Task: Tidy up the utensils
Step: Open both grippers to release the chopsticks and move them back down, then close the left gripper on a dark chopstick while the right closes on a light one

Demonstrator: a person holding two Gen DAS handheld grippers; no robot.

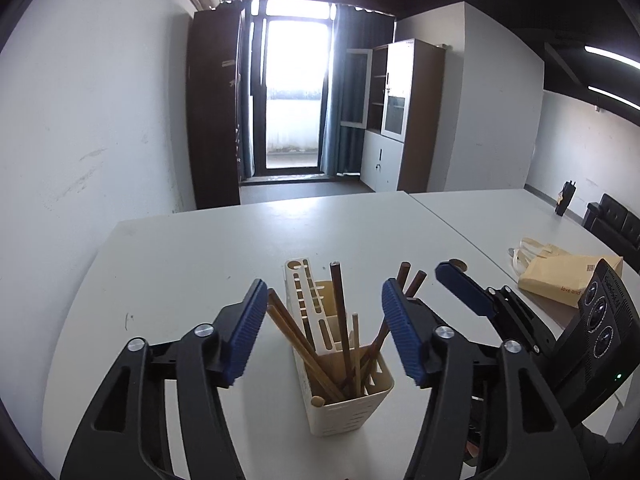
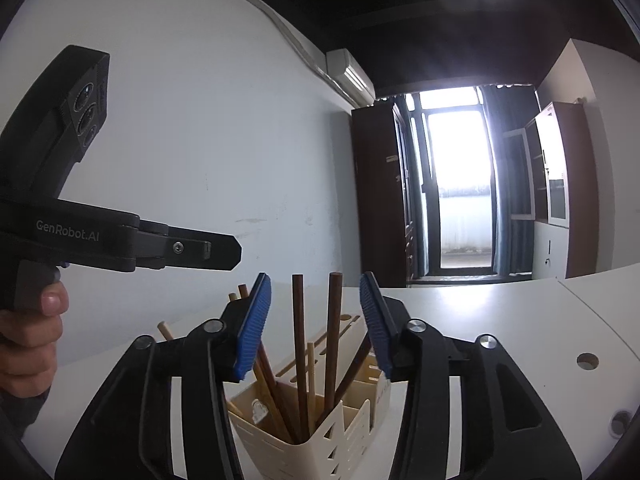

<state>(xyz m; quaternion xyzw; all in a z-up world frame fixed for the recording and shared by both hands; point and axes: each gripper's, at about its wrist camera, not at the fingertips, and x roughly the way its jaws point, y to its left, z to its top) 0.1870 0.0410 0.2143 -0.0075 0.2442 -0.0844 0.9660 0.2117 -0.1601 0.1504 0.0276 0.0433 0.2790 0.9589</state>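
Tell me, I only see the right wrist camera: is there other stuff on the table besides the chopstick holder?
Observer: Yes. A yellowish paper bag lies on the table, right of the holder.
Child: Is the other one gripping something?
Observer: No. The left tongs are open, with the holder showing between them.
Child: Anything further off?
Observer: A black sofa stands past the table's right end.
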